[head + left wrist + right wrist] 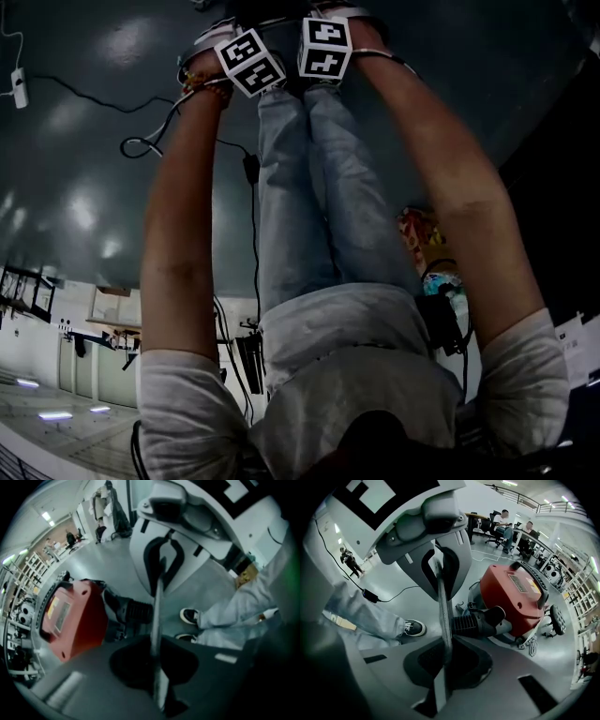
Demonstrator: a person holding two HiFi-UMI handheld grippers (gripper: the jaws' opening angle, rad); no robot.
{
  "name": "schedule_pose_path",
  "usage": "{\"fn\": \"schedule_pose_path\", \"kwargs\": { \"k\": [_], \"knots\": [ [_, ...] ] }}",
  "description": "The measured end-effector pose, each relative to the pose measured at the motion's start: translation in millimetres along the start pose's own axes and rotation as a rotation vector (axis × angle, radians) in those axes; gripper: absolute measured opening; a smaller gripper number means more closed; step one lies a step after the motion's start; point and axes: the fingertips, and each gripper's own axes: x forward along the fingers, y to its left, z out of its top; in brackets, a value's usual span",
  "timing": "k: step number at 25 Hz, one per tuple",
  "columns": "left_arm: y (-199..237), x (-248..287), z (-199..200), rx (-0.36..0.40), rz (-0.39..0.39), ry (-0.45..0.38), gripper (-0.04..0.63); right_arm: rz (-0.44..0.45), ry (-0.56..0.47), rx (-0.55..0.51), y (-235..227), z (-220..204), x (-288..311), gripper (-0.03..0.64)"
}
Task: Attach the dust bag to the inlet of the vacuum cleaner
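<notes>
The red vacuum cleaner (516, 597) stands on the grey floor, with its black ribbed hose (476, 622) pointing toward me. It also shows in the left gripper view, where the vacuum cleaner (70, 616) is at the left and the hose (133, 611) lies beside it. My left gripper (159, 573) is shut, jaws pressed flat together with nothing between them. My right gripper (440, 583) is shut the same way. In the head view both hang at arm's length in front of the person's jeans: left gripper (249, 62), right gripper (324, 47). No dust bag is in view.
The person's shoes (190, 616) stand close to the vacuum. A black cable (141, 145) and a power strip (19, 89) lie on the floor. People sit at desks (506, 522) in the background, and shelving racks (581, 592) stand at the right.
</notes>
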Motion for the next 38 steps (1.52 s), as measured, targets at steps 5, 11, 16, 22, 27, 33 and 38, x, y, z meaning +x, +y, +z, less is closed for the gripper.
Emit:
{"fn": "schedule_pose_path", "kwargs": {
  "k": [5, 11, 16, 22, 27, 33, 38],
  "knots": [
    [3.4, 10.6, 12.9, 0.032, -0.013, 0.013, 0.029, 0.034, 0.011, 0.011, -2.8, -18.8, 11.3, 0.028],
    [17.4, 23.4, 10.5, 0.021, 0.001, 0.017, 0.032, 0.022, 0.025, 0.029, -16.0, -21.3, 22.7, 0.028],
    [21.9, 28.3, 0.1, -0.005, -0.008, 0.043, 0.034, 0.024, 0.010, 0.017, -19.1, -11.9, 23.1, 0.028],
    [16.7, 22.3, 6.9, 0.082, 0.012, 0.044, 0.032, 0.016, 0.031, 0.036, -12.7, -20.8, 34.2, 0.026],
    [15.7, 37.5, -5.8, 0.056, 0.024, 0.067, 0.028, -0.037, 0.043, -0.017, -19.8, -8.3, 21.4, 0.025],
    [20.0, 24.4, 0.7, 0.082, 0.064, 0.089, 0.031, -0.016, 0.060, 0.026, -20.8, -14.7, 43.2, 0.025],
    [17.6, 33.4, 2.2, 0.052, 0.021, 0.072, 0.028, -0.043, 0.061, 0.016, -24.8, -16.1, 31.1, 0.026]
  ]
}}
